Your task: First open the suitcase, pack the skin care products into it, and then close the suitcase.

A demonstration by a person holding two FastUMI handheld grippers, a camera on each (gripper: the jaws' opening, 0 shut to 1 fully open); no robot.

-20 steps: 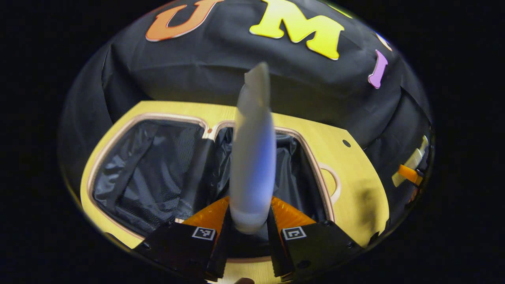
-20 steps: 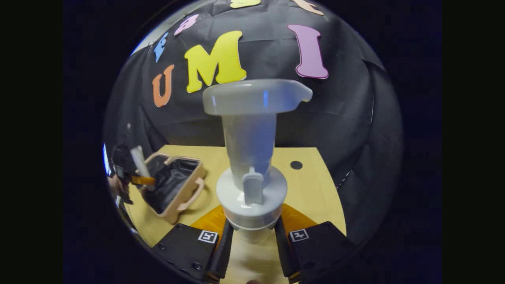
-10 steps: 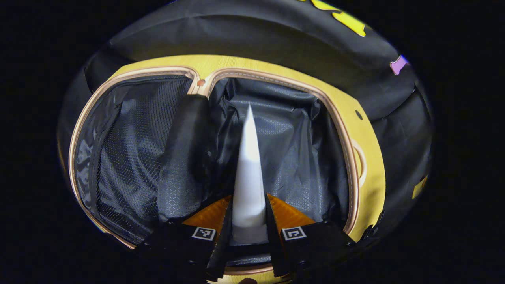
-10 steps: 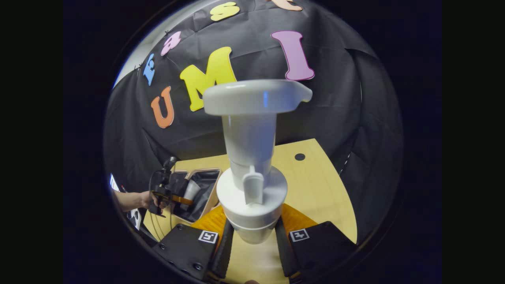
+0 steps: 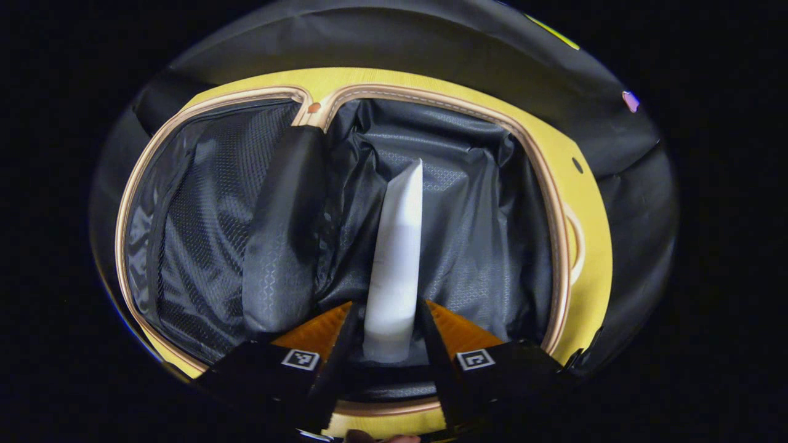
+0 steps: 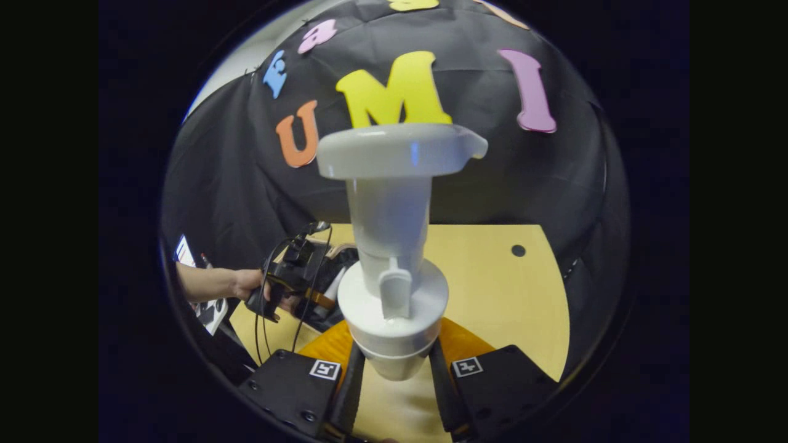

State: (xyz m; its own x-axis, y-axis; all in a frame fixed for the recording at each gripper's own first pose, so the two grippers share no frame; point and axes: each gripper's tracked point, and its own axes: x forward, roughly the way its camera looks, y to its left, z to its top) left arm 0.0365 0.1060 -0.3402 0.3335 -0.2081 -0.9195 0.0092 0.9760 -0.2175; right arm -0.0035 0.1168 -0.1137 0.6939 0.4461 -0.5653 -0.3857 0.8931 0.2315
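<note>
Left gripper (image 5: 389, 363): you hold the white tube (image 5: 397, 264) by its cap end, both fingers pinching it, tail pointing into the open suitcase (image 5: 431, 203) so it can drop on the black lining.
Right gripper (image 6: 394, 375): clamped on the pump bottle (image 6: 394, 246), upright above the desk (image 6: 492, 289), waiting its turn.
Suitcase: open flat on the desk, both halves without products in them.

Counted one suitcase (image 5: 557, 203), lying open on one table (image 6: 492, 289). Two skin care products: one tube (image 5: 397, 258) over the suitcase lining, one pump bottle (image 6: 394, 246) right of the suitcase. Two grippers: left gripper (image 5: 385, 363) above the suitcase, right gripper (image 6: 394, 378) beside it. One hand (image 6: 246, 286).
</note>
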